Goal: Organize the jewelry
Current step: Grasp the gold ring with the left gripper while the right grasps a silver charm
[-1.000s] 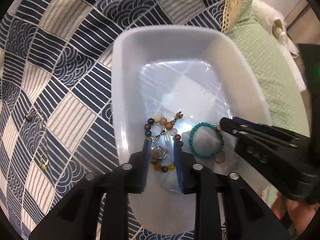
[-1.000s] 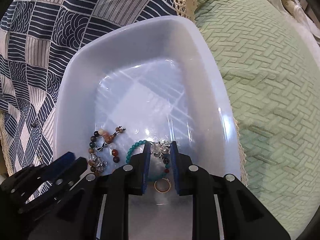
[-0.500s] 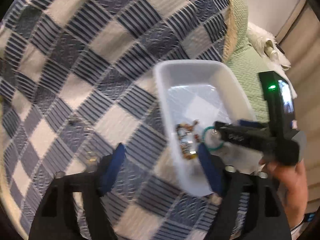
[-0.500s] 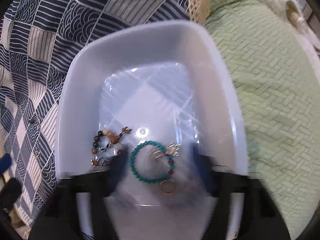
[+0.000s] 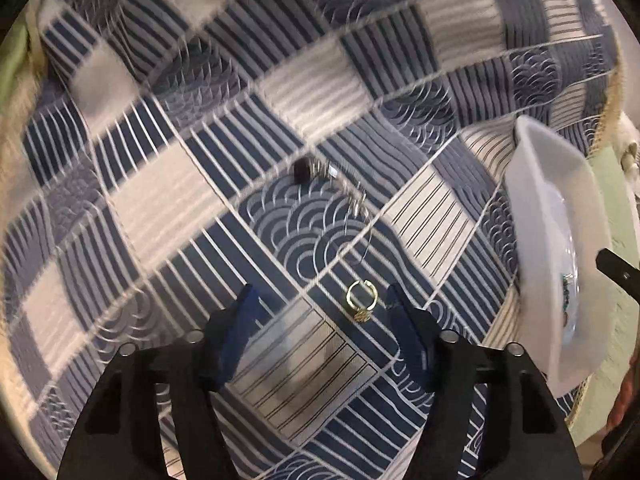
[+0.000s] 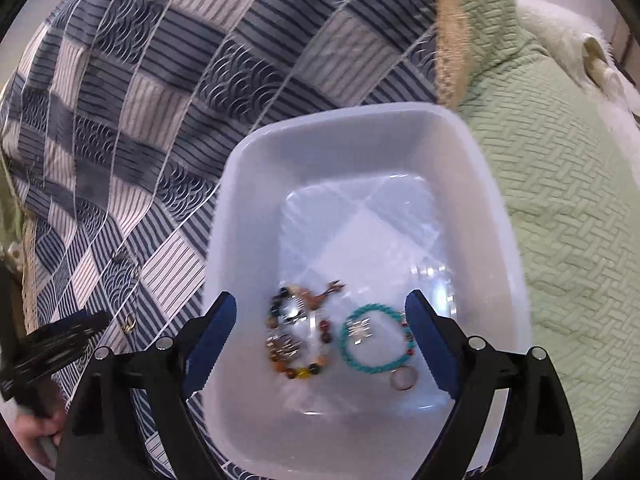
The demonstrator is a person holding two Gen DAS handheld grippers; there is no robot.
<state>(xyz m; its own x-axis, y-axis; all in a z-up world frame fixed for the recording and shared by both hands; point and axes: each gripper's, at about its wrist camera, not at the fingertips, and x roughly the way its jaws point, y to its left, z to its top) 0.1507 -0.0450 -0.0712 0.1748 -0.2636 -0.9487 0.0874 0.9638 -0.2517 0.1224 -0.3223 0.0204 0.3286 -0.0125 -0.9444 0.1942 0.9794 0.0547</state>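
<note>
A gold ring [image 5: 361,300] lies on the blue patchwork cloth, just ahead of my open, empty left gripper [image 5: 322,312] and nearer its right finger. A thin chain with a dark bead [image 5: 303,169] lies farther ahead. The white tray [image 5: 540,208] stands at the right edge. In the right wrist view my right gripper [image 6: 320,324] is open and empty above the tray [image 6: 240,208]. In it lie a multicoloured bead bracelet [image 6: 298,340], a turquoise bracelet [image 6: 374,340] and a small ring [image 6: 403,380]. The gold ring [image 6: 129,322] and my left gripper [image 6: 56,344] show at the left.
The patchwork cloth [image 6: 140,80] covers the left; a green quilted cover [image 6: 560,180] lies to the right of the tray. A white fluffy object [image 6: 568,40] sits at the far right. A small chain piece [image 6: 120,257] lies on the cloth left of the tray.
Both grippers opened and dropped their jewelry into the tray. My left gripper swung left out of the tray to the gold ring. My right gripper rose above the tray.
</note>
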